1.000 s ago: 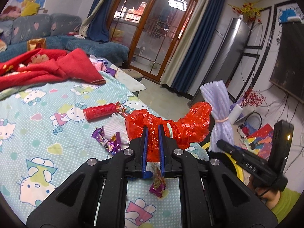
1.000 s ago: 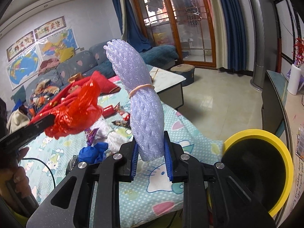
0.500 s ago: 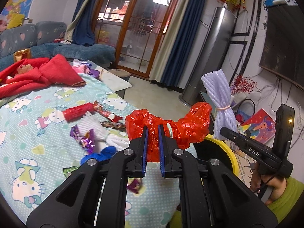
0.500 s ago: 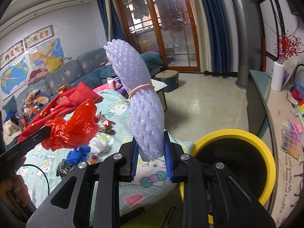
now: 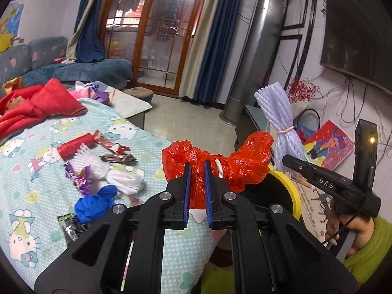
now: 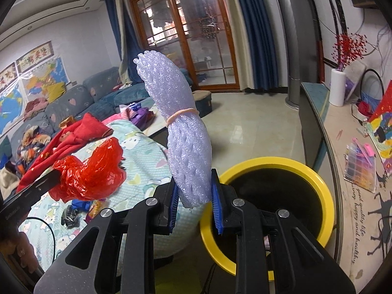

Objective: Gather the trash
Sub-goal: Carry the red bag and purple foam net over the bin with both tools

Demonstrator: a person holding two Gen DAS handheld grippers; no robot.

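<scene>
The left tongs (image 5: 196, 183) are clamped tight on a crumpled red plastic bag (image 5: 220, 164), and the right tongs (image 6: 193, 196) are closed on the lower end of a banded white foam-net bundle (image 6: 181, 132), held upright. Since a second ago both loads have been carried off the bed (image 5: 36, 196) toward the yellow-rimmed bin (image 6: 279, 196); more of its dark opening is now seen beneath the bundle. Wrappers (image 5: 115, 147) and a blue wad (image 5: 95, 203) are left lying on the cartoon-cat sheet.
</scene>
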